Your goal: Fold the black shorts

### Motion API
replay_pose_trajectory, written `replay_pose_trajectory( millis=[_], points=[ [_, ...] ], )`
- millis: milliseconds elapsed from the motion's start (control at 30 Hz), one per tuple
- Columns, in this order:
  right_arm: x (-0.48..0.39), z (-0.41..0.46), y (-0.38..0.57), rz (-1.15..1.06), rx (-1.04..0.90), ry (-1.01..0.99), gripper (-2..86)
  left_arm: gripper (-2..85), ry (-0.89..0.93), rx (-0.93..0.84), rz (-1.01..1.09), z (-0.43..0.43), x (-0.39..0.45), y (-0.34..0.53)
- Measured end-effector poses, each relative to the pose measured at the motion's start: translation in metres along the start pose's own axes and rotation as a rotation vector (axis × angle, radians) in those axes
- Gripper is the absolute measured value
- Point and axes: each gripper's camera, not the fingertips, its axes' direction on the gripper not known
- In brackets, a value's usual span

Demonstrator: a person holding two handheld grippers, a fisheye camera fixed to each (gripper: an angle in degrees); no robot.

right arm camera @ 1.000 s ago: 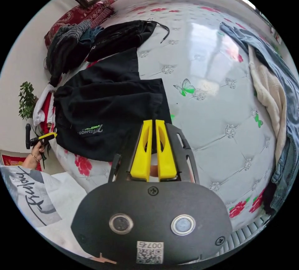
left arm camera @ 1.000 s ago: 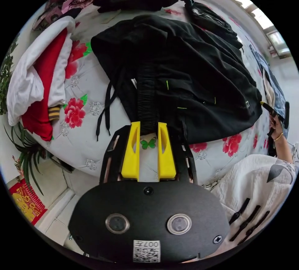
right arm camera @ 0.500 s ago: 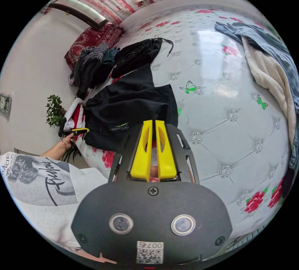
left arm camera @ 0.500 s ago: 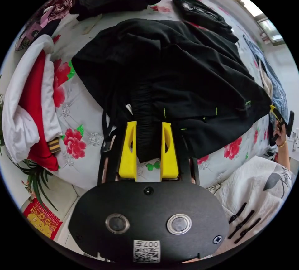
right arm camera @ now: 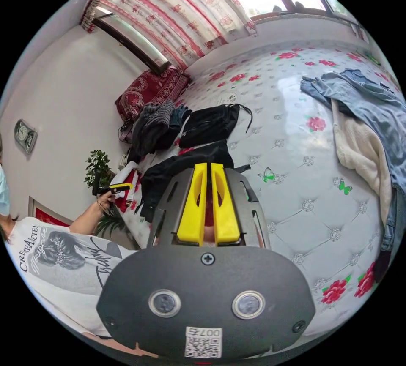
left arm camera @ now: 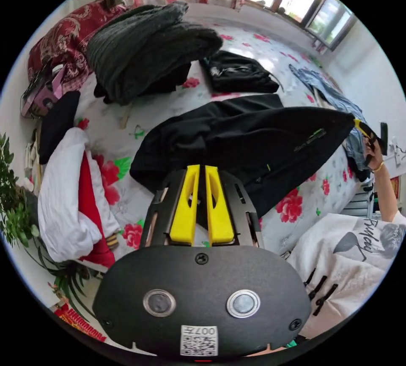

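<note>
Black shorts point(left arm camera: 253, 142): held up off the flowered bed cover point(left arm camera: 169, 99), stretched between the two grippers, occupying the centre to three o'clock of the left gripper view. Left gripper point(left arm camera: 202, 169): yellow jaws drawn nearly together with black cloth in the thin gap, so it appears clamped on the shorts' edge at six o'clock of the garment. Right gripper point(left arm camera: 359, 126): seen at three o'clock in the left gripper view, a hand point(left arm camera: 372, 159) around its handle, its yellow tip meeting the far corner of the shorts; in the right gripper view its own jaws point(right arm camera: 207, 169) stand almost closed with dark cloth at the tips, though whether both press on it cannot be told. Shorts in that view point(right arm camera: 186, 171): bunched just beyond the jaws, at centre. Other items on the bed: dark grey knit pile point(left arm camera: 148, 45) at eleven o'clock, folded black garment point(left arm camera: 237, 72) at twelve, red-and-white garment point(left arm camera: 76, 197) at nine, denim piece point(right arm camera: 363, 99) and cream fleece point(right arm camera: 359, 150) at three o'clock of the right gripper view. Potted plant point(right arm camera: 98, 163) by the wall at nine o'clock.
</note>
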Motion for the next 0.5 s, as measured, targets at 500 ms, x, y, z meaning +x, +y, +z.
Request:
replay_pose_trajectory(
  millis=[500],
  points=[
    [0.001, -0.041, 0.034, 0.042, -0.083, 0.048, -0.2, -0.7, 0.306, 0.025, -0.077, 0.048, -0.048, 0.042]
  ],
)
